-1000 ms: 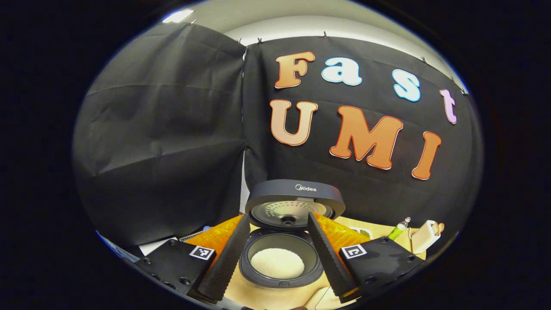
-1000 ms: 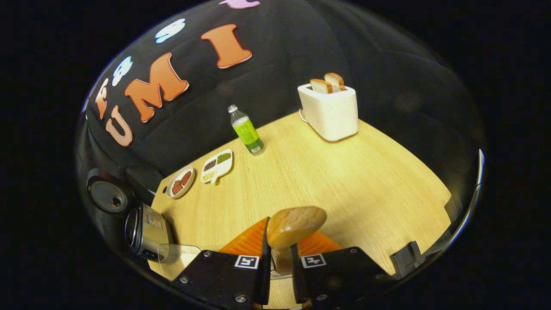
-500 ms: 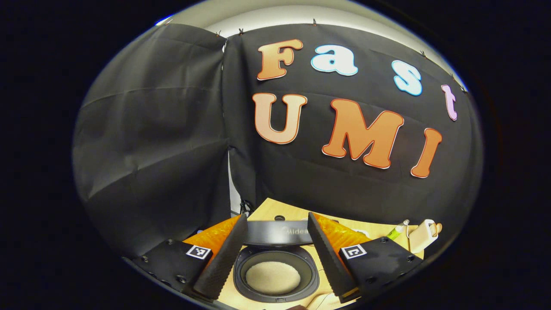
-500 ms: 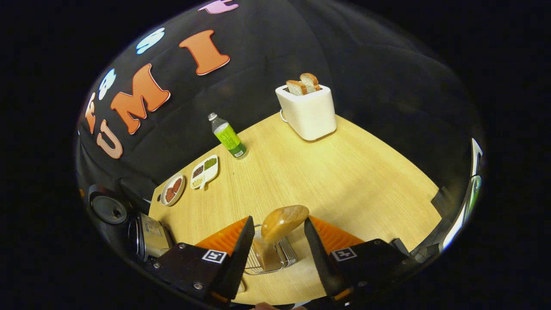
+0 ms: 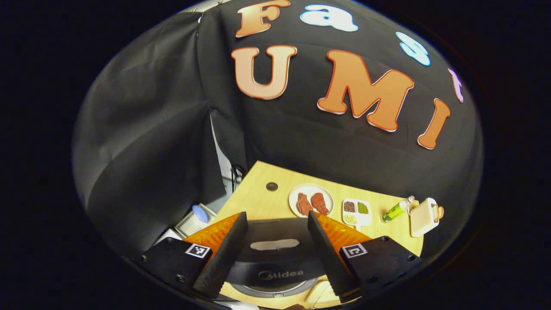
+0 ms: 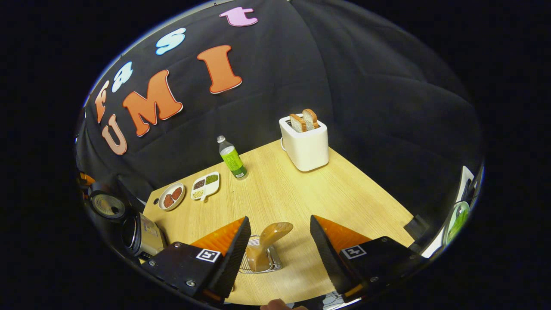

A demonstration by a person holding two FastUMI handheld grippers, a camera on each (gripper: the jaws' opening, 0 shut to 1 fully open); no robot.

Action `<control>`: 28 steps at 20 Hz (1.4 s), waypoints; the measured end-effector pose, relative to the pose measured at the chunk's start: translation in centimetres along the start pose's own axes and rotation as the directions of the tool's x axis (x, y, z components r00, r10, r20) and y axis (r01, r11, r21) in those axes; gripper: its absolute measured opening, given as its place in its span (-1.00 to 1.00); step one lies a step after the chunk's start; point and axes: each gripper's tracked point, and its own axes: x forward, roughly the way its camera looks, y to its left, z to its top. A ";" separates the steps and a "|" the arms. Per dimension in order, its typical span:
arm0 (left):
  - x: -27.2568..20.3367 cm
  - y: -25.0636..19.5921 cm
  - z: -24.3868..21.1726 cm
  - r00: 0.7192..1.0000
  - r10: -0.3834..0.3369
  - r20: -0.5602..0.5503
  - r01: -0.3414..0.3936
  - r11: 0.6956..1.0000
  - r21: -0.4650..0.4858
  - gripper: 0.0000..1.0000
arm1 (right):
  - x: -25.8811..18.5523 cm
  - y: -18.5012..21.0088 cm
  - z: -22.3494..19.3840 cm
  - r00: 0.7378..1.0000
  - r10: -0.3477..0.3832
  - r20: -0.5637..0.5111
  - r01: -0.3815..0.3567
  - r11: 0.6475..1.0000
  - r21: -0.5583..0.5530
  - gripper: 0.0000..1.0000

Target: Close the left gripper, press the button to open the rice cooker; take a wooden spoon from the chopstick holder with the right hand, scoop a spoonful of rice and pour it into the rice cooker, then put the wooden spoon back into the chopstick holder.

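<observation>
**Spoon back in holder, lid lower**

I see the smooth wooden spoon [image 6: 270,239] standing in the wire chopstick holder [image 6: 259,260]; my right gripper [image 6: 279,254], wide open, has released it. Left gripper [image 5: 272,254], 2 ridged fingers apart, empty, frames the matte rice cooker [image 5: 275,262] lid, seemingly nearly closed now.

Pale matt wood-grain table [image 6: 344,189]; polished wooden spoon [image 6: 273,234] in a wire chopstick holder [image 6: 258,260]; smooth matt-white toaster [image 6: 305,148].
</observation>
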 end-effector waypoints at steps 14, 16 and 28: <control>-0.3 0.4 -14.1 0.923 -0.010 -0.385 0.002 1.000 -0.022 0.94 | 0.5 3.9 1.9 0.998 0.065 0.026 -0.063 0.996 -0.057 0.73; 0.1 0.8 -14.7 0.910 0.002 -0.414 -0.016 0.999 -0.030 0.93 | 0.5 4.3 1.9 0.997 0.072 0.024 -0.070 0.995 -0.075 0.73; 1.9 0.7 -17.6 0.877 0.092 -0.471 -0.075 0.996 0.056 0.84 | 0.4 5.3 2.9 0.996 0.083 0.042 -0.079 0.992 -0.097 0.73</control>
